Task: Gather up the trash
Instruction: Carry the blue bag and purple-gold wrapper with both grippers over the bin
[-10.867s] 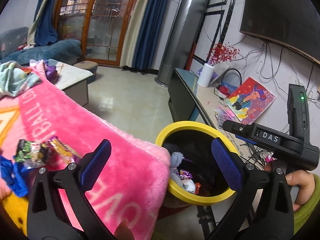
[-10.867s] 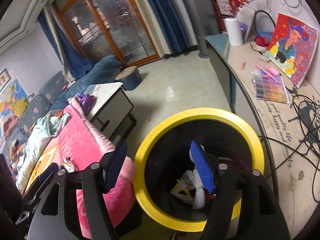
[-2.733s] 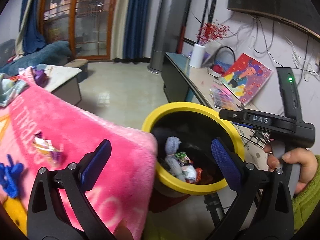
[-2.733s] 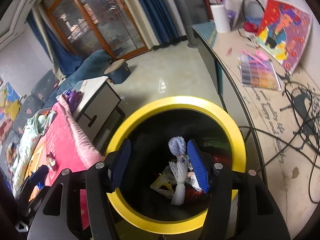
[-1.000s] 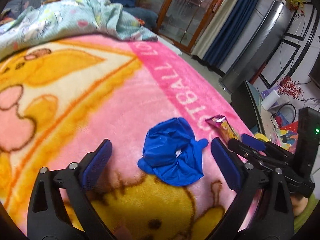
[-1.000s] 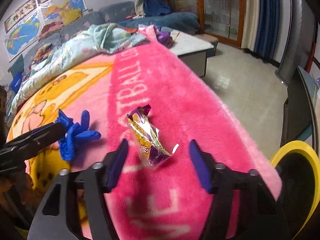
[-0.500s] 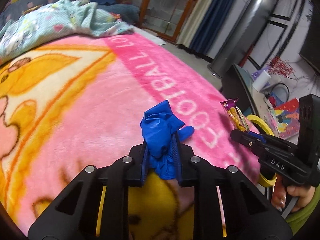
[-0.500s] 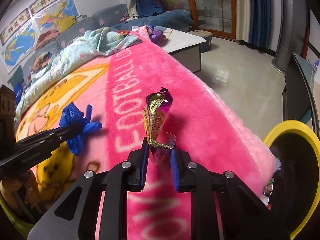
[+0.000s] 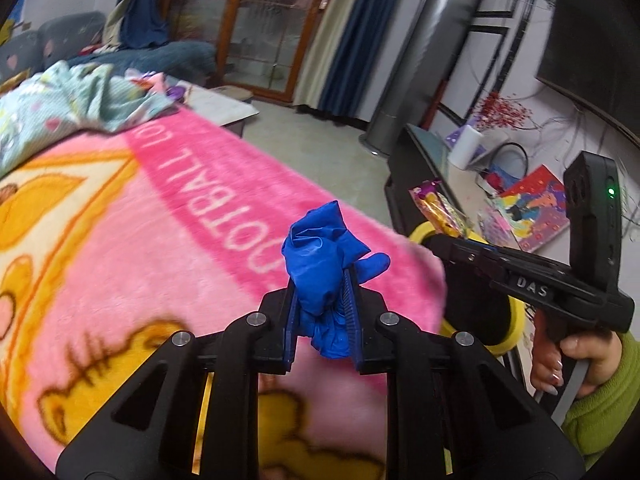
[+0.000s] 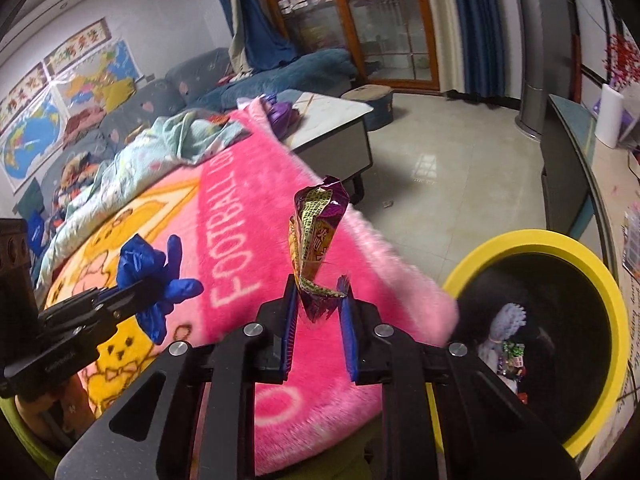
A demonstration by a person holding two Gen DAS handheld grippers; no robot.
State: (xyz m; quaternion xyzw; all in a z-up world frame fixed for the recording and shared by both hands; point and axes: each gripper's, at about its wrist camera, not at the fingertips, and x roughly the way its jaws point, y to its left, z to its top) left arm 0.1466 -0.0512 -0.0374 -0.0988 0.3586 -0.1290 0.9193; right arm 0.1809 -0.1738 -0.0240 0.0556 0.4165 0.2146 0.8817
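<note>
left gripper (image 9: 322,300): jaws nearly together, pinching crumpled blue glove (image 9: 324,258) | right gripper (image 10: 318,314): jaws narrow, clamping purple snack wrapper (image 10: 316,236)

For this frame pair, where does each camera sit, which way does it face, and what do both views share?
Left wrist: on the left gripper, facing across the pink blanket toward the wall shelf; shows its fingers pinching a blue glove and the person's right hand.
Right wrist: on the right gripper, facing the sofa and glass doors; shows its fingers clamping a snack wrapper.
Shared: blanket, glove, wrapper, yellow bin.
</note>
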